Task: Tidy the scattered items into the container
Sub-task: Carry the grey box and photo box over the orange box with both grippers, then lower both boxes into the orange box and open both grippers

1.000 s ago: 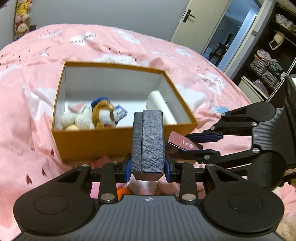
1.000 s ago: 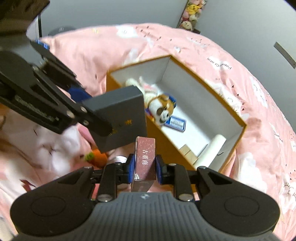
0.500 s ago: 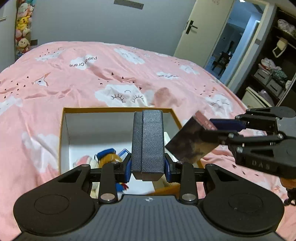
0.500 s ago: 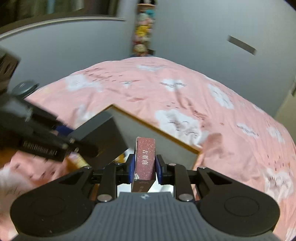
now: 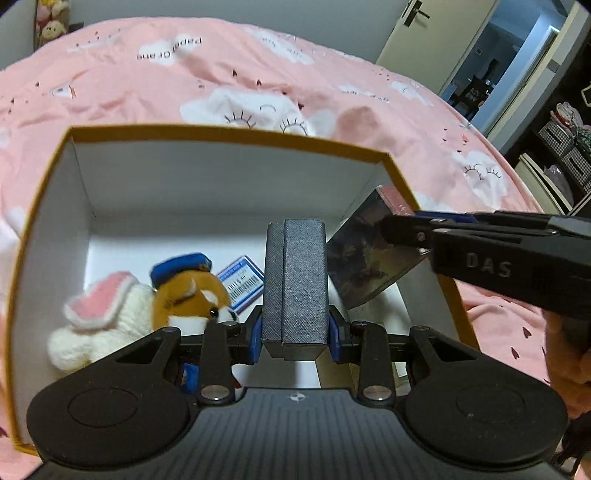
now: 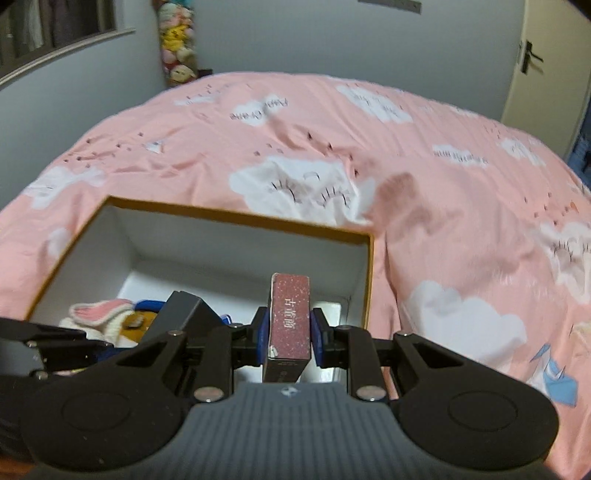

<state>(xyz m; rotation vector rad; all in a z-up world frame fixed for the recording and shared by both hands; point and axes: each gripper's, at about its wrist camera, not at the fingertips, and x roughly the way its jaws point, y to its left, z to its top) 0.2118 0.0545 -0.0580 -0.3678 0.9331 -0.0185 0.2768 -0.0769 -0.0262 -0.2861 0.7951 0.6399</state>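
An open orange box (image 5: 229,134) with white inside walls sits on the pink bed; it also shows in the right wrist view (image 6: 236,216). My left gripper (image 5: 294,328) is shut on a dark grey textured box (image 5: 295,284), held over the orange box. My right gripper (image 6: 289,332) is shut on a maroon carton (image 6: 290,317), also over the orange box; the carton shows in the left wrist view (image 5: 369,258). Inside lie a white plush rabbit (image 5: 103,321), a brown plush dog with a blue cap (image 5: 188,291) and a blue-edged card (image 5: 240,282).
The pink cloud-print bedcover (image 6: 406,166) surrounds the box. A door (image 5: 417,29) and shelves (image 5: 561,136) stand at the right. Plush toys (image 6: 175,40) hang at the far wall.
Both grippers moved forward and tilted down over the orange box, so its inside and the plush toys now show fully. Both still hold their items.
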